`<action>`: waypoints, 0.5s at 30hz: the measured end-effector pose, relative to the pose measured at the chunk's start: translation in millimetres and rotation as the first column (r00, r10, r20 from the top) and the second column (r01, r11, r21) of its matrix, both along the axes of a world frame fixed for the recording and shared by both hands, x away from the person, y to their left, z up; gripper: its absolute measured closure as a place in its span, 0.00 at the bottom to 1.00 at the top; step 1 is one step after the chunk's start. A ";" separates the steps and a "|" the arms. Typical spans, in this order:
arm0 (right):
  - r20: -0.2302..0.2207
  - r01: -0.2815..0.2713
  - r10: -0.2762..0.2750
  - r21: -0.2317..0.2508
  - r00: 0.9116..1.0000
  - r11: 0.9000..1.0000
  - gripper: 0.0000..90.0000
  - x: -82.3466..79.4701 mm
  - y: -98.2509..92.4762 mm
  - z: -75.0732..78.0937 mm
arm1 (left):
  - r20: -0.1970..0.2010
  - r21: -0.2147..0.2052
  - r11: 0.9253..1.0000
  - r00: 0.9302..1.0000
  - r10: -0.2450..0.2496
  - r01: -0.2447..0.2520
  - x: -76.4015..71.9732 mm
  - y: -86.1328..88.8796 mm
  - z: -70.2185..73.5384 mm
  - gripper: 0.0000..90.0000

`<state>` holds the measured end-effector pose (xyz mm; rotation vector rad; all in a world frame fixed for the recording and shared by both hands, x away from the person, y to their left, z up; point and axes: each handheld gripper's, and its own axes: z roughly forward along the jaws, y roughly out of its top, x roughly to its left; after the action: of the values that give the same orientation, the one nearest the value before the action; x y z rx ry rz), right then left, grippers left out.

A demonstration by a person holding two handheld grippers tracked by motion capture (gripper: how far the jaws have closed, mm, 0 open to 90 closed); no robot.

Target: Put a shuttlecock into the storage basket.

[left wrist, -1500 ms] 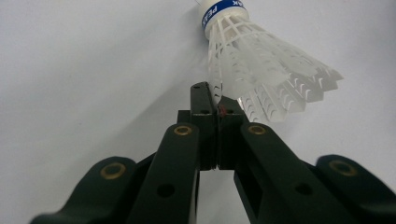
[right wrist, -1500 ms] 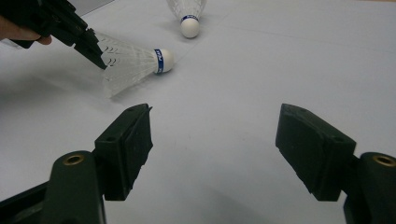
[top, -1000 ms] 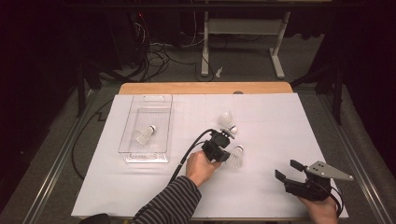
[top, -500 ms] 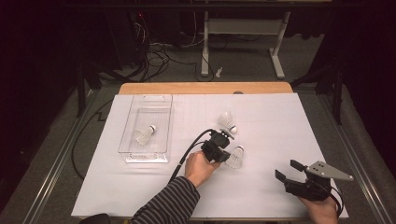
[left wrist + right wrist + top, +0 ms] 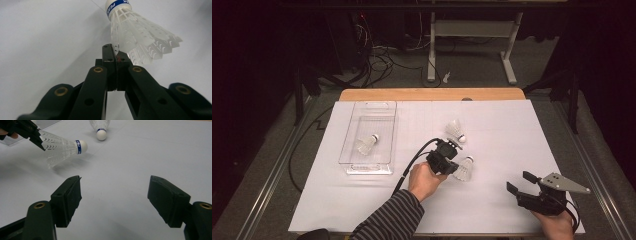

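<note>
Near the middle of the high view, little changed from a second ago: left claw [image 5: 451, 161] at the same spot on the white surface [image 5: 512, 150], clamped tight on the feather skirt of a white shuttlecock [image 5: 463, 169], cork end up and to the right in that view. Same hold half a second ago, same tilt, shuttlecock no nearer to the clear tray [image 5: 384, 112] at the upper left of the sheet. Right claw [image 5: 519, 182] unmoved at the lower right of the high view, spread wide, nothing between the pads, hand beneath it at the bottom edge. Second shuttlecock [image 5: 455, 131] just above the left claw, unshifted, lying loose on the surface; third shuttlecock [image 5: 367, 145] inside the tray, also as before. Seen from the left gripper view, jaws pressed together on one thin edge of the plastic skirt, rest of the skirt fanned to the right, cork at the top of the frame. Blue band round the held shuttlecock's cork, white letters on it, cut off by the frame edge, roughly "PEAK" but not surely readable. Same blue band visible at the upper left of the right gripper view, lettering there too small to read.
</note>
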<state>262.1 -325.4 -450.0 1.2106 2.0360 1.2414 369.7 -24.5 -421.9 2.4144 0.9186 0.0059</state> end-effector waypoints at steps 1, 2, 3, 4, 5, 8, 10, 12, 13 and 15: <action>0.001 0.000 0.000 -0.001 1.000 1.000 0.31 0.0 0.0 0.0 | 0.001 -0.002 1.000 1.000 0.000 0.000 -0.6 0.2 0.6 0.99; 0.000 0.000 0.000 -0.001 1.000 1.000 0.31 0.0 0.0 0.0 | 0.002 -0.004 1.000 1.000 -0.001 0.001 -1.1 0.5 1.3 0.99; 0.000 0.000 0.000 -0.001 1.000 1.000 0.31 0.0 0.1 0.0 | 0.002 -0.002 1.000 1.000 -0.006 0.006 -1.4 1.1 2.1 0.99; 0.000 0.000 0.000 -0.001 1.000 1.000 0.31 0.0 0.1 0.0 | 0.004 -0.005 1.000 1.000 -0.007 0.007 -1.8 1.3 2.6 0.99; 0.000 0.000 0.000 -0.001 1.000 1.000 0.31 0.0 0.2 0.0 | 0.005 -0.007 1.000 1.000 -0.008 0.008 -2.2 1.5 2.8 0.99; 0.000 0.000 0.000 0.000 1.000 1.000 0.31 -0.1 0.1 0.1 | 0.009 -0.006 1.000 1.000 -0.015 0.015 -3.3 2.1 3.6 0.99; 0.000 0.000 0.000 -0.001 1.000 1.000 0.31 -0.1 0.2 0.0 | 0.007 -0.011 1.000 1.000 -0.013 0.013 -4.2 2.3 4.0 0.99; 0.001 0.000 0.000 -0.001 1.000 1.000 0.31 -0.1 0.2 0.0 | 0.009 -0.011 1.000 1.000 -0.018 0.018 -4.5 2.8 4.4 0.99; 0.000 0.000 0.000 -0.001 1.000 1.000 0.31 -0.1 0.2 0.0 | 0.009 -0.013 1.000 1.000 -0.018 0.018 -4.8 3.1 4.5 0.99; 0.000 0.000 0.000 -0.001 1.000 1.000 0.31 -0.1 0.2 0.1 | 0.007 -0.017 1.000 1.000 -0.016 0.017 -5.3 3.9 4.6 0.99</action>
<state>261.9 -325.3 -450.0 1.2101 2.0361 1.2408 364.4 -20.7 -417.3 2.4051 0.8923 0.0003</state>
